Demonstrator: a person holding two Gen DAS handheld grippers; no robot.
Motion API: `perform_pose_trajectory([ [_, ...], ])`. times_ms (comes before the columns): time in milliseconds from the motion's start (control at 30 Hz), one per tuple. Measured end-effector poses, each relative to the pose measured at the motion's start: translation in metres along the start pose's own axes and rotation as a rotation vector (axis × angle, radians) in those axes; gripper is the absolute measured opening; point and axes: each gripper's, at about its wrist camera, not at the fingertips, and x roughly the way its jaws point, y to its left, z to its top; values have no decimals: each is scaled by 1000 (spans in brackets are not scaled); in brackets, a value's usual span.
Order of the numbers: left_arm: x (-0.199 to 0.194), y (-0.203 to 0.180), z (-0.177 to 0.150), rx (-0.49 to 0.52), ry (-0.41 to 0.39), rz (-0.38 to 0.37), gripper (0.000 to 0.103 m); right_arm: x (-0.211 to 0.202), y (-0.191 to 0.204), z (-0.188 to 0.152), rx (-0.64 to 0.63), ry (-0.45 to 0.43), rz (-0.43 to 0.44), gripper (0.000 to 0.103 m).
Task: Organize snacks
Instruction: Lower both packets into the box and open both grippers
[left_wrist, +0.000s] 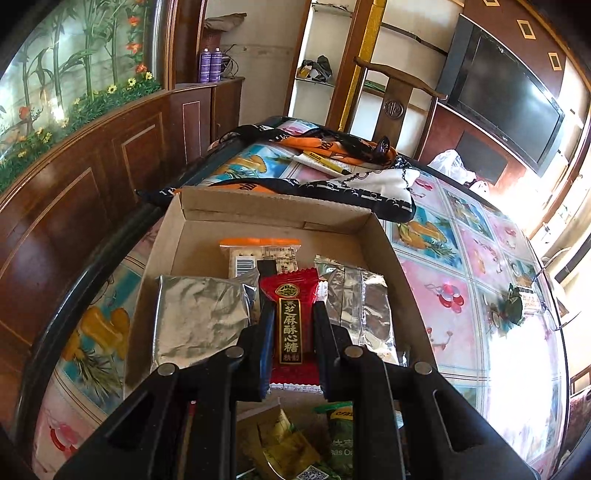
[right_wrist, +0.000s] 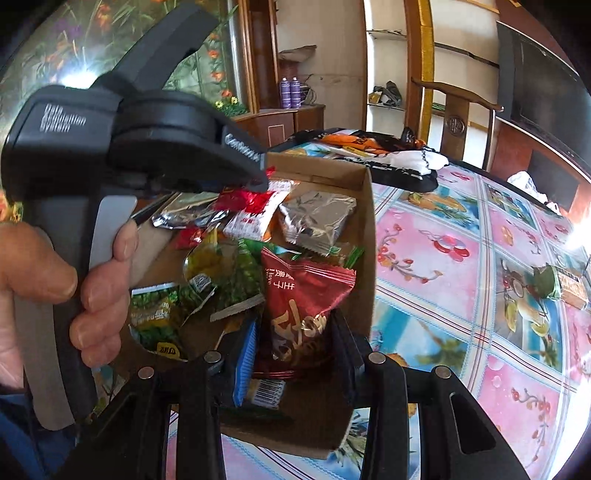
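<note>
Two hand-held grippers worked over a cardboard box (left_wrist: 373, 221) of snacks on a table covered with a fruit-patterned cloth (left_wrist: 454, 258). The left gripper (left_wrist: 290, 314) was clamped tight on a small red candy packet (left_wrist: 289, 321) with a black and gold label, both pads pressed against its long sides, holding it over the far half of the box. Beneath and around it lay two silver foil packets (left_wrist: 199, 317), one on each side, and an orange-edged packet (left_wrist: 260, 254) with a barcode near the back wall.

The right gripper (right_wrist: 295, 343) was closed on a larger dark red bag (right_wrist: 303, 302), its fingers squeezing the bag's lower part above the near end of the box. Green snack packets (right_wrist: 162, 314) and another silver foil packet (right_wrist: 317, 218) lay loose inside. In the right wrist view, a person's hand (right_wrist: 74, 288) gripped the handle of the left tool, whose tip hung over the box with a red wrapper at its end. A patterned bag (left_wrist: 332, 184) lay on the table beyond the box.
</note>
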Motion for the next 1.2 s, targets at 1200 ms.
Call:
perform_pose_trajectory([
  [1200,-13,-3,1,9,-96,42,40,-38,-9,6,5,-131,36,58],
])
